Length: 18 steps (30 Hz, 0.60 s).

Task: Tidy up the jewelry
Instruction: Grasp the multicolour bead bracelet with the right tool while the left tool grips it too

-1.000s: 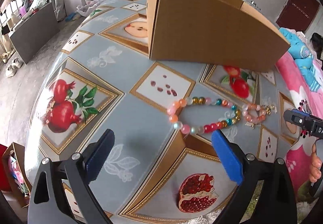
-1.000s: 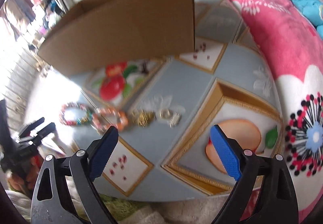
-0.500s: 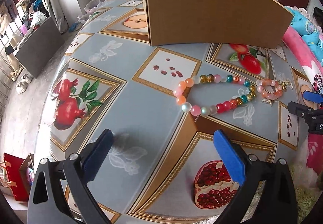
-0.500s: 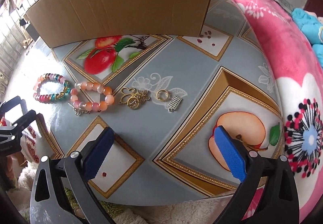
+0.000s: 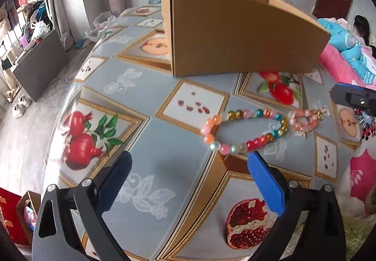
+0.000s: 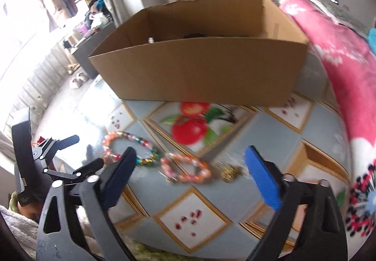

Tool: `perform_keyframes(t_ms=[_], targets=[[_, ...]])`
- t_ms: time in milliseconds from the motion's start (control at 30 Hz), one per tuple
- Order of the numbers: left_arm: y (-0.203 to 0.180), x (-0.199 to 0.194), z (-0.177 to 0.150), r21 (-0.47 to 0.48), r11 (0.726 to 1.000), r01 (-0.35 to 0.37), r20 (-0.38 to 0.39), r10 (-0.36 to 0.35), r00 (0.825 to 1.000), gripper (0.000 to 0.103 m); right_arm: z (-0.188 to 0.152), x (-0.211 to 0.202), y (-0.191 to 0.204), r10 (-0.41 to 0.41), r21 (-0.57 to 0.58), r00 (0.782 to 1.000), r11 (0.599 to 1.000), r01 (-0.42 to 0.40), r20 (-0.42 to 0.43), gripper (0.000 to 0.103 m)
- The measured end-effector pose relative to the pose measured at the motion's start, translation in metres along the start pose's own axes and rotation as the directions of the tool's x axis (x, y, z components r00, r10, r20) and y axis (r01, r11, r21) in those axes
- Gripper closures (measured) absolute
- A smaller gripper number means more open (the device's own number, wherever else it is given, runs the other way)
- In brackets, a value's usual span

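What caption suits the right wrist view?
Open fingers closing above an orange bead bracelet, cardboard box behind.

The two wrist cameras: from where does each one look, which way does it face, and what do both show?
Left wrist: sits on the left claw, looking down over the fruit-patterned tablecloth at the multicoloured bead bracelet; own open blue fingers show.
Right wrist: sits on the right claw, facing the open brown cardboard box; its fingers are closing with nothing between them; the left claw shows at the left edge.
Shared: box, bracelet, small pink-orange bead bracelet.
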<state>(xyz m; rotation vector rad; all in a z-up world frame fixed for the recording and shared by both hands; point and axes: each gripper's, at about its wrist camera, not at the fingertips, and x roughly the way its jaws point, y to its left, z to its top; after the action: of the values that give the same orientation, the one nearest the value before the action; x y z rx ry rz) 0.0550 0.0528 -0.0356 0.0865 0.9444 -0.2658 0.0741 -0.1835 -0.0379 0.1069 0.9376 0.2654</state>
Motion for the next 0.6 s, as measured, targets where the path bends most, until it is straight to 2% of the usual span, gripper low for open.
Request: perform_keyframes(t_ms=[100,200,300,467,600], targets=[[-0.005,-0.006,0.012,0.041,0.999,0.032,0.060,-0.035,0.998,0.018,0.008,0.013,0.012,0.035,-0.044,0.999,0.998,-0.036,-0.034,0.043],[-0.008,0.001,0.020,0.058,0.996,0.068,0.043,-0.071,0.997,0.035,0.014,0.033,0.025,0.078,-0.100,0.993,0.991,-0.087,-0.087,0.058],[-0.011,0.012,0.022,0.090,0.992,0.091,0.005,-0.092,0.996,0.048,0.015,0.048,0.036,0.076,-0.155,0.988,0.983,-0.096,-0.132,0.069],[-0.017,0.028,0.021,0.147,0.986,0.078,-0.058,-0.070,0.996,0.064,0.013,0.063,0.053,0.063,-0.250,0.981,0.962,-0.108,-0.182,0.078],[-0.021,0.031,0.022,0.184,0.981,0.059,-0.060,-0.049,0.997,0.070,0.011,0.072,0.064,0.023,-0.332,0.979,0.939,-0.091,-0.204,0.084]])
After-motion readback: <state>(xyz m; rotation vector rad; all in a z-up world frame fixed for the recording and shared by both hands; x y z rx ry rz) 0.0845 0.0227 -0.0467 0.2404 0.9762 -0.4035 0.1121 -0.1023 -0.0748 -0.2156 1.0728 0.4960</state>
